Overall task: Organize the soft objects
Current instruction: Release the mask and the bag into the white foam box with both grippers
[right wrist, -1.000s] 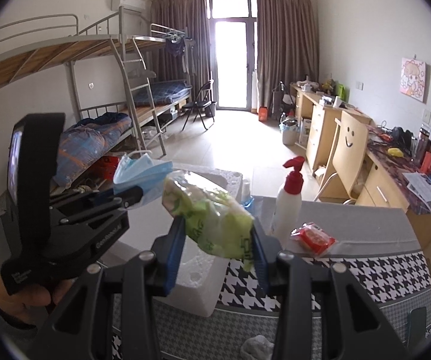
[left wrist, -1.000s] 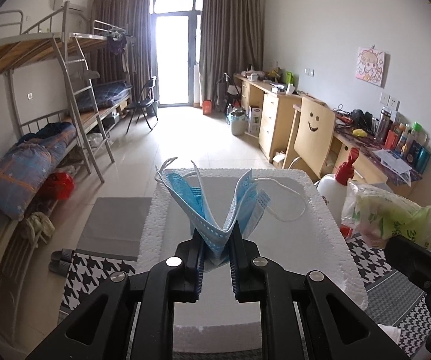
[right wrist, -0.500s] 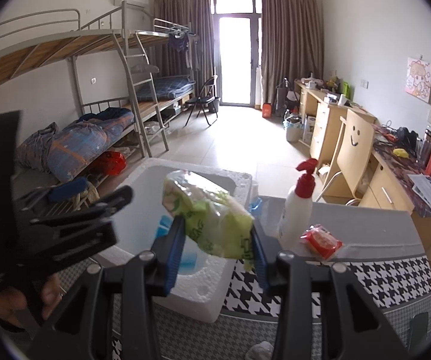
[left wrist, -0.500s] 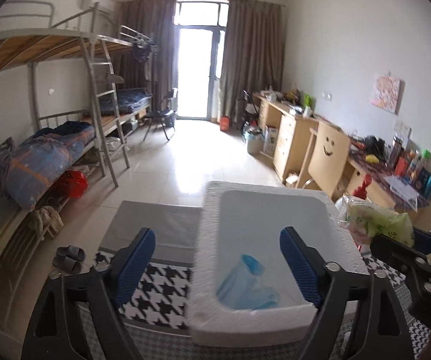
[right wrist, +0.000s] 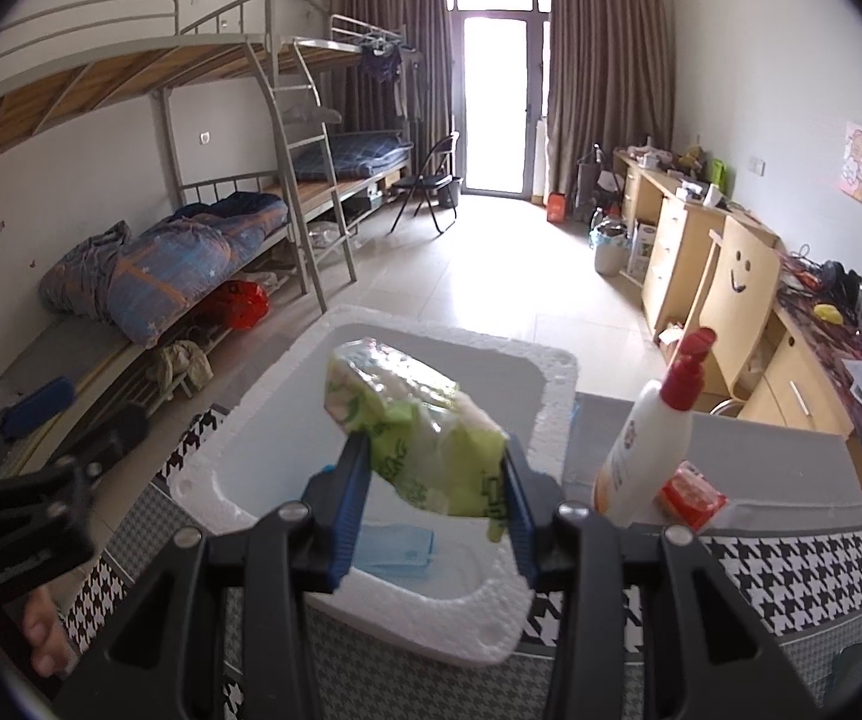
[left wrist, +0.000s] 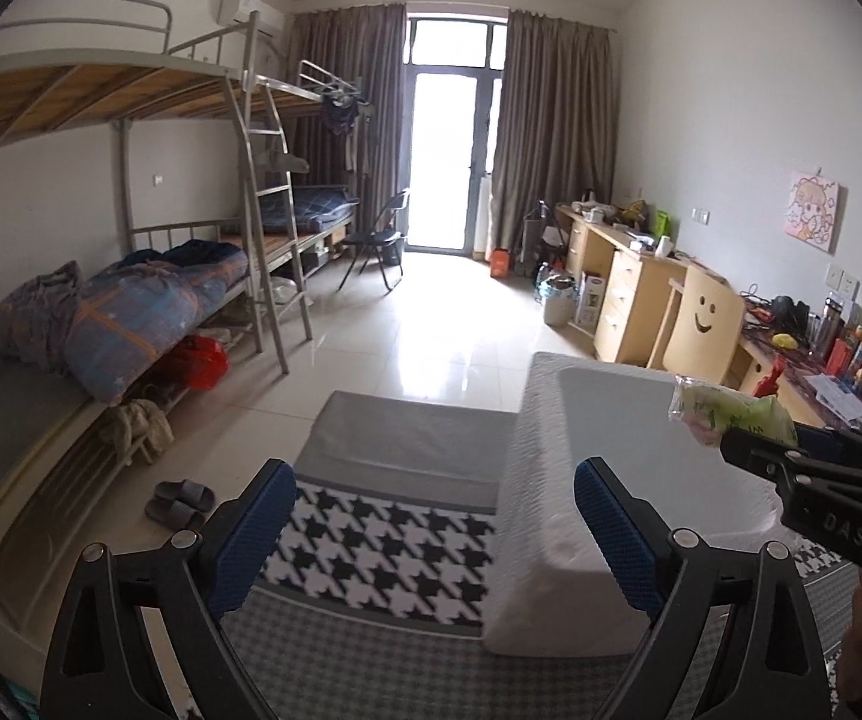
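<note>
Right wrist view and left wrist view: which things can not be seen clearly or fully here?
- Blue masks, right wrist view: partly hidden behind the right gripper and its green packet.
- Foam box inside, left wrist view: its near wall hides the contents.
- Packet print, both views: too small to read.
- Red pack, right wrist view: partly behind the pump bottle.
- Left gripper, its jaws opening: nothing between them.

From my right wrist view the green packet (right wrist: 425, 438) covers part of the blue mask (right wrist: 395, 546) in the foam box (right wrist: 557, 414). The left tool (right wrist: 41, 438) is cut off at the frame edge beside the box. On my left wrist view the box wall (left wrist: 551, 546) is smeared with blur, and the right tool (left wrist: 755, 450) hides the packet's (left wrist: 725, 414) lower part.
</note>
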Action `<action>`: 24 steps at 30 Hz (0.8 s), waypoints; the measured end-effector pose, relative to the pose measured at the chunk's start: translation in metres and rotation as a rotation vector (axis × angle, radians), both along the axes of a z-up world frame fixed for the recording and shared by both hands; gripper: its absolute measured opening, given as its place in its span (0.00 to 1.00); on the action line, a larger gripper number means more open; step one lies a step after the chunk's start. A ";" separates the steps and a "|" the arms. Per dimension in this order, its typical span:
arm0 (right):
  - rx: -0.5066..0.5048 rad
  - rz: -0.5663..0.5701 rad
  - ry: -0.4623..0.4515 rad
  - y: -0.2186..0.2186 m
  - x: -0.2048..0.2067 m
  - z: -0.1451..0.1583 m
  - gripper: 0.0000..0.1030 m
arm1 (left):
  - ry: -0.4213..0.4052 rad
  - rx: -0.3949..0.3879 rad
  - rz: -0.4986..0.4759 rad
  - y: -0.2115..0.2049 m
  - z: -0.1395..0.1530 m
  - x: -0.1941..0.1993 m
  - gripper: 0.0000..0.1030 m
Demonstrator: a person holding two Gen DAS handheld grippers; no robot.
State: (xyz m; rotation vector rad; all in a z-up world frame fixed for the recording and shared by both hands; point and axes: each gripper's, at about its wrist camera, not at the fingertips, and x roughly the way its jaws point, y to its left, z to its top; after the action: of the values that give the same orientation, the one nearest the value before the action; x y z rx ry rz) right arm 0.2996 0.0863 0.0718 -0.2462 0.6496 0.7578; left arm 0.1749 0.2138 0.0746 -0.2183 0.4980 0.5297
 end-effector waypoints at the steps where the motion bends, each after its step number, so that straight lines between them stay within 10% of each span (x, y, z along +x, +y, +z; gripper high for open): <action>1: -0.002 0.000 0.002 0.001 0.000 -0.001 0.45 | -0.002 -0.003 0.004 0.002 -0.001 -0.004 0.92; 14: -0.054 -0.040 0.055 0.018 0.016 -0.018 0.48 | 0.015 -0.010 0.000 0.009 -0.011 -0.025 0.92; 24: -0.047 -0.018 0.103 0.019 0.020 -0.021 0.74 | 0.016 -0.012 0.004 0.010 -0.012 -0.028 0.92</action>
State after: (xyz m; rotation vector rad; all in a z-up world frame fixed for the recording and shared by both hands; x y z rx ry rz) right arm 0.3197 0.1050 0.0507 -0.2457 0.7666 0.7419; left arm 0.1469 0.2240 0.0629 -0.2268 0.5160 0.5327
